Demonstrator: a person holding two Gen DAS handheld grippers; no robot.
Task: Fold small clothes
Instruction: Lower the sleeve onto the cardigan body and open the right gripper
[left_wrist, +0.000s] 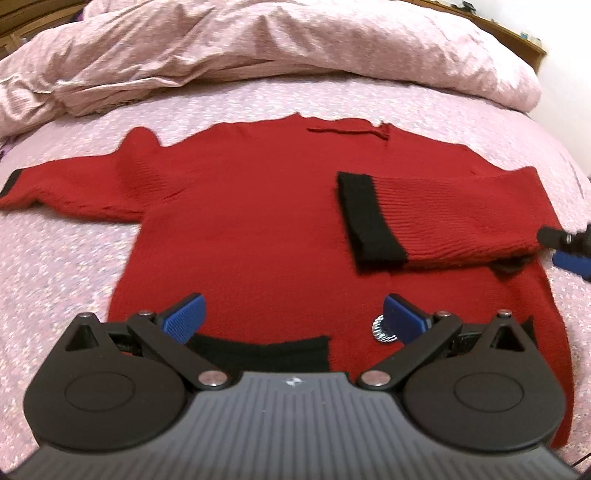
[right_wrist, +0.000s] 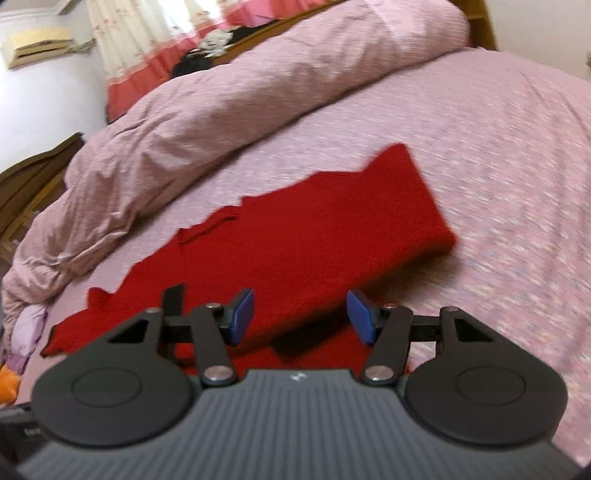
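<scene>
A red knit sweater (left_wrist: 251, 221) with black cuffs and hem lies flat on the pink bed sheet (left_wrist: 66, 266). Its right sleeve (left_wrist: 454, 218) is folded across the body, black cuff (left_wrist: 365, 218) toward the middle. The left sleeve (left_wrist: 74, 184) stretches out sideways. My left gripper (left_wrist: 293, 310) is open just above the black hem (left_wrist: 258, 350), near a small silver ornament (left_wrist: 384, 328). My right gripper (right_wrist: 301, 314) is open low over the fold of the sleeve (right_wrist: 332, 229), and its pads do not press the knit. It also shows at the right edge as the right gripper (left_wrist: 554, 247).
A bunched pink duvet (left_wrist: 258, 44) lies along the far side of the bed, just beyond the sweater's collar. Wooden furniture (right_wrist: 33, 177) stands at the left, a curtain (right_wrist: 147, 48) and a wall air conditioner (right_wrist: 37, 46) beyond. Bare sheet (right_wrist: 498, 184) extends right of the sweater.
</scene>
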